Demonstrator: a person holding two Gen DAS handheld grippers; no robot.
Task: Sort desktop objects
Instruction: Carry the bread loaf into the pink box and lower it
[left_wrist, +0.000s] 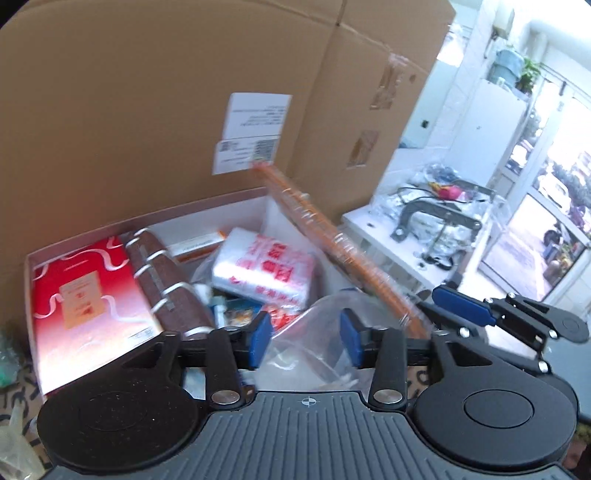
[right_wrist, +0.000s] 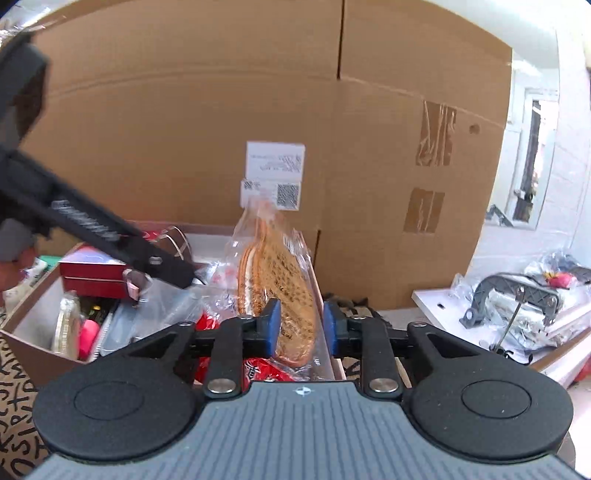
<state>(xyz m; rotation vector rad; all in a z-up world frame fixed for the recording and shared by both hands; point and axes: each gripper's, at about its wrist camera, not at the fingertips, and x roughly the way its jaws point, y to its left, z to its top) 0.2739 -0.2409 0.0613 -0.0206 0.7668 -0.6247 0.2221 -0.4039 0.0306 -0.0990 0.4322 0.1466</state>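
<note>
The storage box (left_wrist: 147, 221) holds a red booklet (left_wrist: 81, 291) and plastic bags (left_wrist: 266, 269). Both tongs, left (left_wrist: 306, 338) and right (right_wrist: 300, 326), gape wide; the wrapped notebook (right_wrist: 284, 295) looks blurred.

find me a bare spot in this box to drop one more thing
Only a slim white strip at the back wall, between the brown binder and the wrapped orange notebook, looks bare. The rest of the box is crowded: red booklet, printed bag pack, clear bags.
</note>
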